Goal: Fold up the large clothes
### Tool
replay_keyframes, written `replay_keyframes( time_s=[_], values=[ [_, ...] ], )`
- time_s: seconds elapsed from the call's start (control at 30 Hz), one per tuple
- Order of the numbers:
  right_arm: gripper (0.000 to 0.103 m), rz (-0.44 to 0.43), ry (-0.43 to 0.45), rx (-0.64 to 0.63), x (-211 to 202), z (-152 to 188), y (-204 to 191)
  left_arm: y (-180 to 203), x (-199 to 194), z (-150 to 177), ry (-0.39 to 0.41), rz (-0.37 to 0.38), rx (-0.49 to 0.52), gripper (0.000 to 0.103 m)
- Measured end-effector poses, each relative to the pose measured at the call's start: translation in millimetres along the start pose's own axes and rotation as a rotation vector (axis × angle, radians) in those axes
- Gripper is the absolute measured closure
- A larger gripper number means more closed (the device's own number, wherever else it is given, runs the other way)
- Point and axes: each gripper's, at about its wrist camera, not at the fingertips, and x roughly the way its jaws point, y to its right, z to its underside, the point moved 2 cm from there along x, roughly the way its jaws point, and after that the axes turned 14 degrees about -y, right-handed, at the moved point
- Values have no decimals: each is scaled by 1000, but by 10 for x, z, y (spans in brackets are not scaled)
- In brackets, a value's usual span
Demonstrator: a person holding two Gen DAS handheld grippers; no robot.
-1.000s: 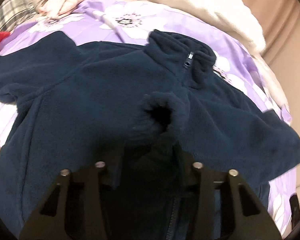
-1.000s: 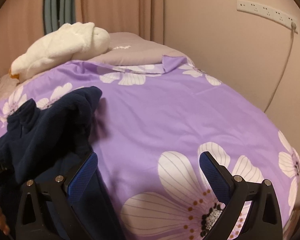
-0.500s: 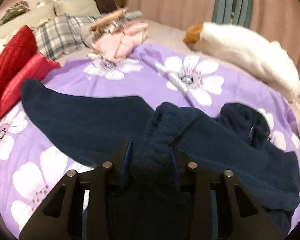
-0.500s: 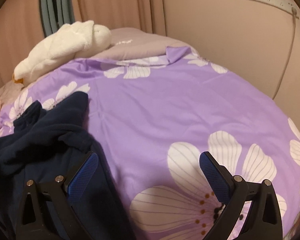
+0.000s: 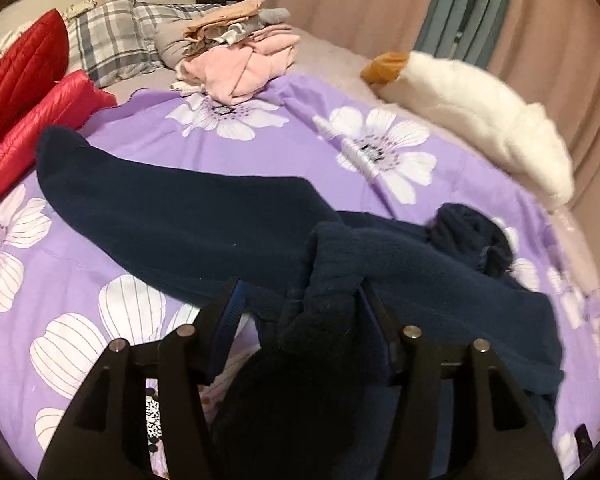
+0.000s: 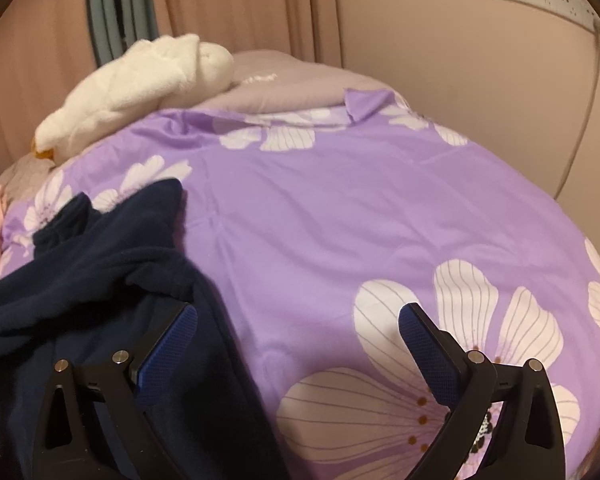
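navy fleece jacket (image 5: 188, 216) lies spread on the purple floral bed cover (image 6: 340, 216), one sleeve stretched toward the red quilted item (image 5: 24, 92). left tool (image 5: 300, 312) grips a bunched cuff of it. right tool (image 6: 298, 320) stands wide, holding nothing, beside the jacket's edge.

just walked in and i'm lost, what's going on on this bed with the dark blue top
A person is folding a navy fleece jacket on the purple floral bedspread, with a hand-held gripper in each hand. The left hand-held gripper has a bunched sleeve cuff of the fleece between its fingers, though the left pad stands apart from the cloth, so the grip looks loose. The right hand-held gripper is open and holds nothing, above the bedspread at the jacket's edge. The jacket's other sleeve lies stretched out towards the red quilted item.
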Motion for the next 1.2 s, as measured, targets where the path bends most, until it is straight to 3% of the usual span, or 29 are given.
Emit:
replay_keyframes(
  time_s=[0.1, 0.13, 0.27, 0.3, 0.37, 0.5, 0.57, 0.63, 0.7, 0.77, 0.83, 0.97, 1.1, 1.2],
  values=[
    [3, -17, 52, -30, -138, -11, -43, -103, -77, -50, 37, -24, -26, 44],
    [9, -23, 77, -39, -195, -17, -57, -148, -111, -78, 57, -42, -41, 44],
    [51, -62, 107, -36, -305, -79, -96, -285, -194, -183, 93, -2, -71, 46],
    [57, -79, 108, -25, -310, -105, -116, -258, -176, -188, 89, -14, -55, 47],
    [73, -85, 75, -13, -256, -216, -236, -151, -101, -151, 76, -47, -6, 65],
    [74, -175, 26, 4, -32, -413, -579, 74, 39, -57, 80, -8, 86, 70],
    [74, -208, 0, -42, 176, -482, -868, 175, 273, -11, 52, -89, 147, 68],
    [74, -194, -52, -104, 420, -424, -1104, 100, 510, 42, 5, -157, 146, 68],
    [74, -119, -113, -131, 724, -278, -1215, -66, 652, 89, 9, -155, 120, 62],
    [74, -97, -57, -140, 813, -142, -1208, -201, 704, 42, -35, -106, 85, 57],
    [74, -92, -47, -139, 771, -120, -1203, -260, 704, 34, -39, -93, 70, 53],
    [74, -71, -41, -153, 773, -84, -1220, -192, 686, 60, -20, -135, 90, 53],
    [74, -110, -59, -154, 623, -100, -1142, -335, 449, 4, -27, -74, 31, 54],
    [74, -102, -67, -176, 304, -44, -981, -676, 108, -89, 65, -95, -28, 53]
  ],
)
